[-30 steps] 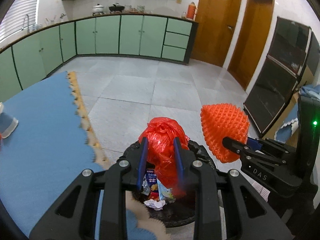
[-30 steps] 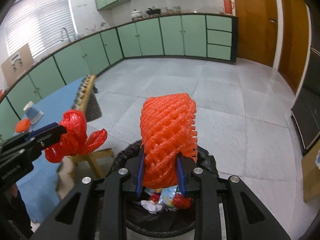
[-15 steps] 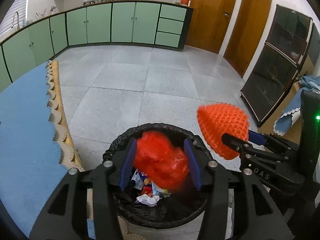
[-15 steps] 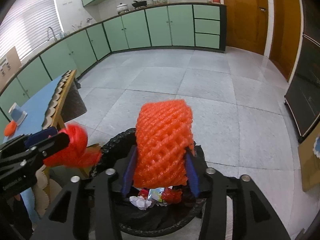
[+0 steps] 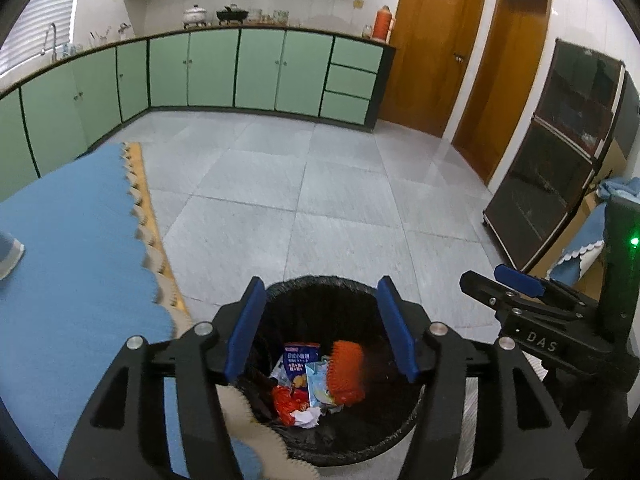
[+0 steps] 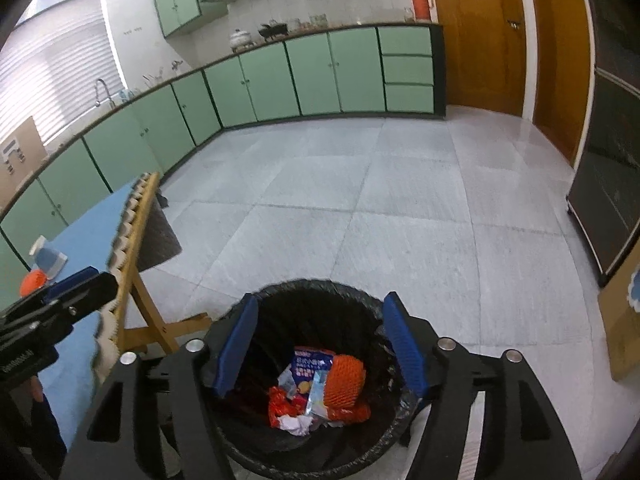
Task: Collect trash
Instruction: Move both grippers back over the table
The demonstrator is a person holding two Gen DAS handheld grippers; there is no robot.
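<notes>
Black tongs (image 5: 322,326) with blue pads (image 5: 245,328), silver screws, white "DAS" lettering.

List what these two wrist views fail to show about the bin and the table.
- Trash bin: left wrist view, near rim behind the left gripper.
- Bin bottom: right wrist view, buried under orange foam net and wrappers.
- Blue table: left side cut off by the frame edge.

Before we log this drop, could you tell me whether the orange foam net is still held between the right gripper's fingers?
No, the orange foam net lies inside the trash bin, below the open right gripper.
</notes>
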